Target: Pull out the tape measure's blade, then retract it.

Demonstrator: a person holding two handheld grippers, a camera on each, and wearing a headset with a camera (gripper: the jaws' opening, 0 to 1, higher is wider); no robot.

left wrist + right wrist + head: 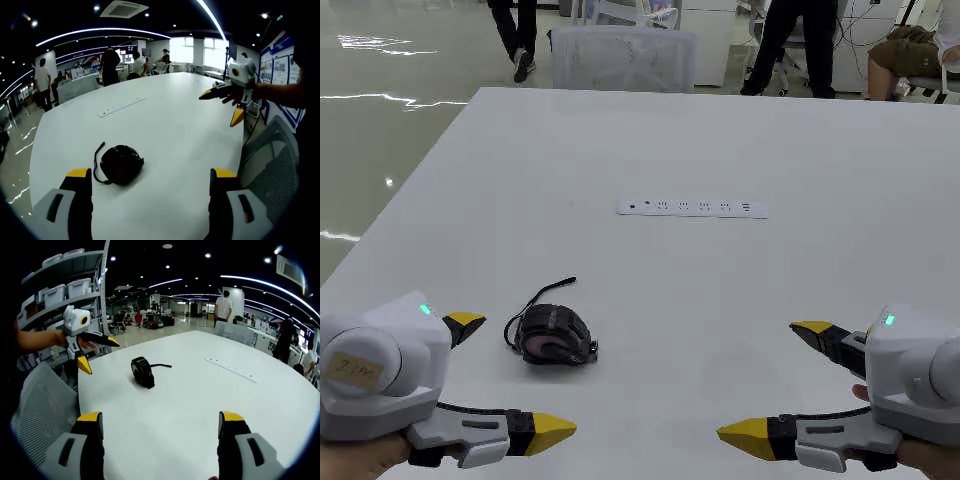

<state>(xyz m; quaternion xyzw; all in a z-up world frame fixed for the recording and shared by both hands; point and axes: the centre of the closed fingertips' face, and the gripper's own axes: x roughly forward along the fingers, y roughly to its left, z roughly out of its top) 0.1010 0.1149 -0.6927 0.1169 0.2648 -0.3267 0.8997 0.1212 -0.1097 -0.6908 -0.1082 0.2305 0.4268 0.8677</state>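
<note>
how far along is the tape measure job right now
Nothing looks done: the black round tape measure lies on the white table with no blade drawn out. Nothing is in hand: the left gripper and right gripper hover open, fingers spread, clear of it. All is left: grip the case, pull the blade, retract it.

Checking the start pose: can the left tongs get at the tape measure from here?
Probably yes. The left tongs stand open close beside the tape measure, which lies on the table with nothing between them.
</note>
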